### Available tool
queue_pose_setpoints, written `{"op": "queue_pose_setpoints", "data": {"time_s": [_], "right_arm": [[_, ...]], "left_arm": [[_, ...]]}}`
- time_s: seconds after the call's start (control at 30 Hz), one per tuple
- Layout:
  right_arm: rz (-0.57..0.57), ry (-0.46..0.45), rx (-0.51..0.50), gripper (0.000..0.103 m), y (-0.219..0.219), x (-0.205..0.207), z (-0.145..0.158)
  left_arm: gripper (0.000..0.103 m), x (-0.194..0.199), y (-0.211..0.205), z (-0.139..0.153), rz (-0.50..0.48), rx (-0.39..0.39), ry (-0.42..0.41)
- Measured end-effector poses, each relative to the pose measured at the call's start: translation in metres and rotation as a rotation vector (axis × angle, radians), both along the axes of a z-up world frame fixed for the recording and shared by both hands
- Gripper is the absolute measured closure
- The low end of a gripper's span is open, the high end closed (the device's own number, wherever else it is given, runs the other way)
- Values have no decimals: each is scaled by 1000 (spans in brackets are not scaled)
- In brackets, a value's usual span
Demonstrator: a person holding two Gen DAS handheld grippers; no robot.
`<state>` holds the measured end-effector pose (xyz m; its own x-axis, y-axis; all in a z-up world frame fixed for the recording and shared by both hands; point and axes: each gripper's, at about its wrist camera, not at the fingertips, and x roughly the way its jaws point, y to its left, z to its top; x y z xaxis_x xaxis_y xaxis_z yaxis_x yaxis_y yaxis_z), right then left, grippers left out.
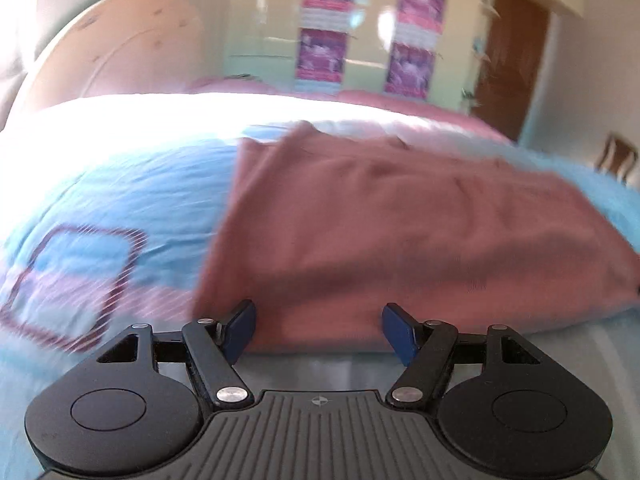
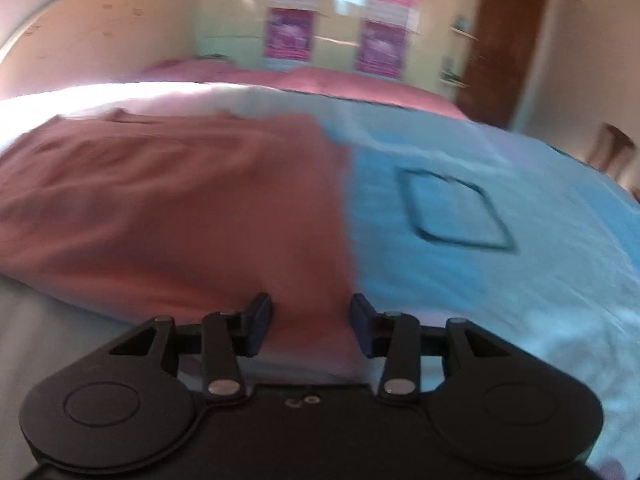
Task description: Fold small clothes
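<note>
A dusty-pink garment (image 1: pixel 400 220) lies spread flat on a light blue bedsheet (image 1: pixel 140 184). In the left wrist view its near edge lies just beyond my left gripper (image 1: pixel 320 330), whose blue pads (image 1: pixel 240 328) stand wide apart with nothing pressed between them. In the right wrist view the same garment (image 2: pixel 160 200) fills the left half, and its near right corner sits in front of my right gripper (image 2: pixel 311 328). The right gripper's pads (image 2: pixel 362 328) stand apart and do not press the cloth. Both views are motion-blurred.
The bedsheet (image 2: pixel 500 280) carries dark square outlines (image 2: pixel 456 212). Pink pillows (image 1: pixel 400 104) lie at the far side, and a curved headboard (image 1: pixel 120 44) is at the left. Behind stand a wardrobe with purple posters (image 1: pixel 420 4), a brown door (image 1: pixel 512 60) and a wooden chair (image 1: pixel 618 156).
</note>
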<state>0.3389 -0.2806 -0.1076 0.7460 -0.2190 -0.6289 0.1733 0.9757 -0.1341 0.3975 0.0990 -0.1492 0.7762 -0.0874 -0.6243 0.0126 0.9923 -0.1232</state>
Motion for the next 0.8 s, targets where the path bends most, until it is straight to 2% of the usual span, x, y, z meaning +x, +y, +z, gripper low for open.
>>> {"op": "queue_pose_setpoints", "data": {"time_s": [0.03, 0.07, 0.17, 0.23, 0.3, 0.37, 0.43, 0.53, 0.6, 0.7, 0.73, 0.8], "right_arm": [[-25, -10, 20, 70, -2, -4, 4], [-36, -31, 41, 72, 1, -6, 9], [83, -127, 98, 73, 51, -3, 24], [201, -122, 101, 72, 94, 7, 22], [257, -102, 92, 71, 124, 18, 15], [272, -56, 90, 81, 139, 29, 5], [250, -1, 92, 81, 138, 31, -7], [239, -31, 57, 81, 125, 16, 2], [189, -69, 56, 80, 107, 9, 7], [130, -3, 64, 82, 78, 15, -7], [131, -14, 72, 81, 73, 12, -4], [109, -64, 23, 76, 66, 3, 6]], "left_arm": [[34, -1, -2, 3, 15, -22, -7], [34, -2, -10, 6, 4, -31, -24], [34, 0, -60, 14, -108, -38, -68], [34, 3, -96, 14, -176, -27, -70], [34, 8, -121, 10, -222, -14, -38], [34, 14, -132, -2, -211, 23, 15], [34, 14, -131, -5, -214, 31, 20], [34, 7, -117, 4, -178, 46, -9], [34, 10, -98, -1, -141, 26, 29], [34, 10, -84, -2, -122, 17, 29], [34, 9, -81, 1, -117, 12, 21], [34, 7, -75, 0, -102, 28, 16]]}}
